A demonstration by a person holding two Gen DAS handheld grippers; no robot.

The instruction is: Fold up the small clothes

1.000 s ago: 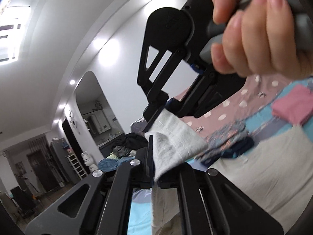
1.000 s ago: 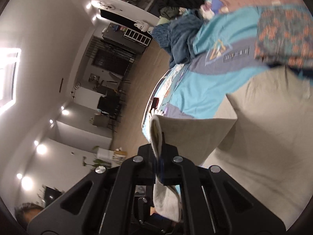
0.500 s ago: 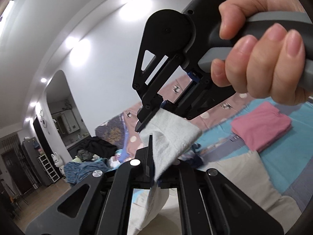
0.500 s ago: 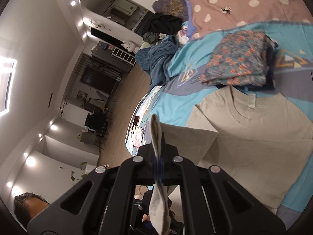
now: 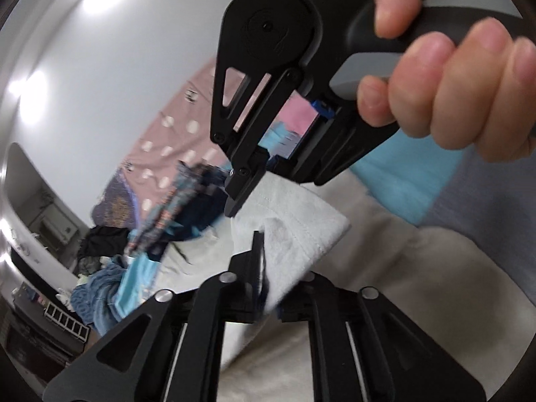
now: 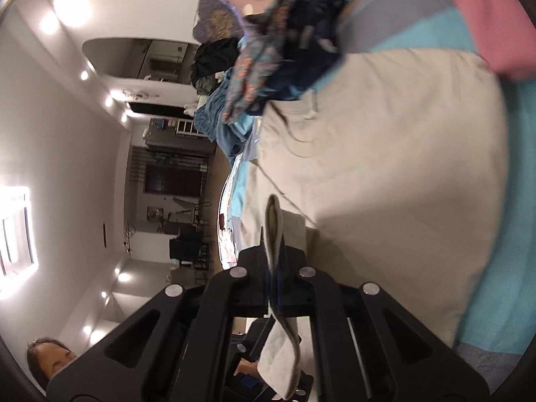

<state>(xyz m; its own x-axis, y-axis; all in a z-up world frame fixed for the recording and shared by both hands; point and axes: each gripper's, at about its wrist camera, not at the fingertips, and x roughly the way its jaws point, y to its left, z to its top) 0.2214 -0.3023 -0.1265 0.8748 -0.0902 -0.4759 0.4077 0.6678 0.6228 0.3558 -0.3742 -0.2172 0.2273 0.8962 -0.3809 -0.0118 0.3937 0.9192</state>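
At the far left of the left wrist view, a heap of unfolded clothes [image 5: 110, 244] lies on the far end of the bed [image 5: 412, 181], dark and blue pieces tumbled together, probably waiting their turn. Nearer the middle, the left hand-held gripper [image 5: 259, 261] is closed on a fold of the beige T-shirt [image 5: 301, 221], the cloth bunched between its fingers and standing up from them. Just beyond it, the right hand-held gripper [image 5: 241, 197] pinches the same edge of cloth from the far side, with the person's right hand [image 5: 445, 67] wrapped around its grey handle at the upper right. The two grips sit close together on one hem or sleeve edge, which likely keeps that edge taut and straight while it is carried over the body of the shirt. In the right wrist view, the closed right hand-held gripper [image 6: 273, 268] holds a thin strip of the cloth upright, and the rest of the shirt spreads flat on the bed to the right. A patterned folded pile [image 6: 284, 43] sits at the far side and a pink folded garment [image 6: 485, 16] at the far right, seemingly finished pieces set aside. The fold looks under way, not yet laid down.
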